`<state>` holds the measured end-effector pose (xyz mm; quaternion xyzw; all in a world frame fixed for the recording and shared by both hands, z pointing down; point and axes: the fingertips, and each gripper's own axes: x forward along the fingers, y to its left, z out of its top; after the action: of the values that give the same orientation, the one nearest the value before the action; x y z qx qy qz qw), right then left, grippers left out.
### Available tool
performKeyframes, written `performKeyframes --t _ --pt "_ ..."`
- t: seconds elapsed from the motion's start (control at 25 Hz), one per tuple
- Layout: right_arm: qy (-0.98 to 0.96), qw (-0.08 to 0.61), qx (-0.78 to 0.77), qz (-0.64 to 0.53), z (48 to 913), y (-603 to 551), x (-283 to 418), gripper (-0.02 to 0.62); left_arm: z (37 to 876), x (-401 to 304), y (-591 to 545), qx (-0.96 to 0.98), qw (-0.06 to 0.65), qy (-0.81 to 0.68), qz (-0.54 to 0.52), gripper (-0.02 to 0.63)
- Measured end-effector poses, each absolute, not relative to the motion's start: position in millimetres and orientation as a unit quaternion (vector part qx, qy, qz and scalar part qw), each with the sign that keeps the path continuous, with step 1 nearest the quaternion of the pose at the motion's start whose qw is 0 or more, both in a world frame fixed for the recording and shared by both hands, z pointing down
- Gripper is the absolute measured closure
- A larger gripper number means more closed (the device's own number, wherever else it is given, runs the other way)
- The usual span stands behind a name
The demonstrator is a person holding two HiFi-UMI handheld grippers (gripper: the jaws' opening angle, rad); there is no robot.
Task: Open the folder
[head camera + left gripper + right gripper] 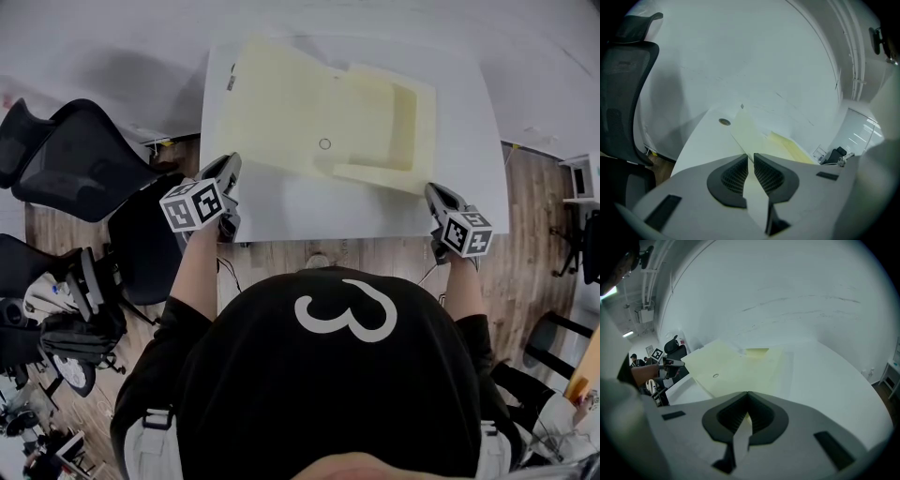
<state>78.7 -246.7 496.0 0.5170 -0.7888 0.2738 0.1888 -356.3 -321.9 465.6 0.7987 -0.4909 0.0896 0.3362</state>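
Note:
A pale yellow folder point(309, 112) lies spread open on the white table point(281, 211), with its right panel bent up a little. My left gripper point(230, 162) is at the table's front left, just short of the folder's left panel, and its jaws are shut with nothing in them point(751, 157). In the left gripper view the folder point(750, 133) lies ahead of the tips. My right gripper point(432, 188) sits at the folder's near right corner. Its jaws are closed point(748, 394), and a sliver of yellow shows between the pads. The folder point(736, 369) stretches away from it.
Black office chairs point(75, 155) stand on the wooden floor left of the table. Another desk edge point(581, 178) is at the far right. A white wall runs behind the table. The person's head and shoulders fill the bottom of the head view.

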Motion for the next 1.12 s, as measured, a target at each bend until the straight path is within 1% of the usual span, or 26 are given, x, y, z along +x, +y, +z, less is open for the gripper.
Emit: performKeyframes --t 0.36,0.64,1.12 --pt "-0.79 0.173 0.517 0.28 494.9 -247.8 77.1 0.571 459.7 -354.2 -322.0 0.802 0.337 -0.487 0.076 0.575" --pt "-0.795 0.181 0.512 0.272 491.9 -244.8 72.1 0.571 445.6 -346.0 -318.8 0.809 0.322 -0.485 0.078 0.575" --pt "-0.822 0.165 0.486 0.246 453.2 -197.1 63.3 0.571 418.5 -316.3 -278.7 0.823 0.299 -0.476 0.082 0.575"
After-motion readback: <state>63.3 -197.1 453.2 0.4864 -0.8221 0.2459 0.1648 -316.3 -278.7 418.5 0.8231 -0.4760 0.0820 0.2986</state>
